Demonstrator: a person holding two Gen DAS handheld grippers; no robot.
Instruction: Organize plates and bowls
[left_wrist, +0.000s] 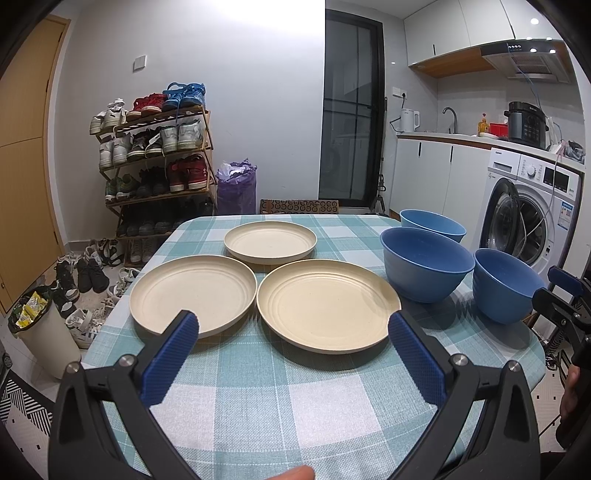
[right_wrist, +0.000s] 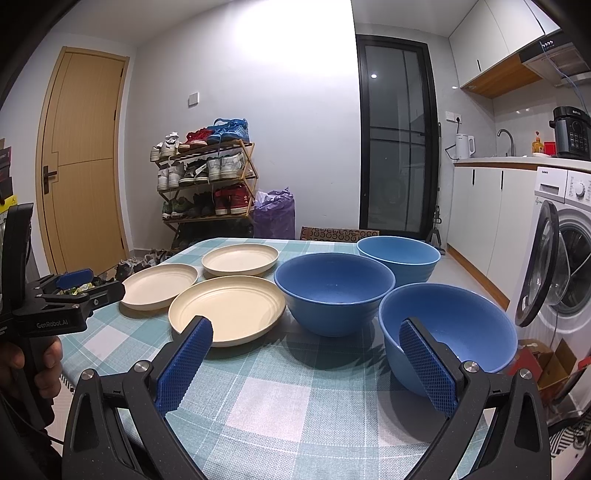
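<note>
Three plates (left_wrist: 327, 310), three bowls (left_wrist: 426, 264).

Your left hand (right_wrist: 40, 365) is half lost at the lower left edge of the right wrist view. There the nearest blue bowl (right_wrist: 461, 325) is partly hidden behind the blue pad (right_wrist: 428, 365). The washing machine (right_wrist: 569, 236) is cut off at the right edge.
</note>
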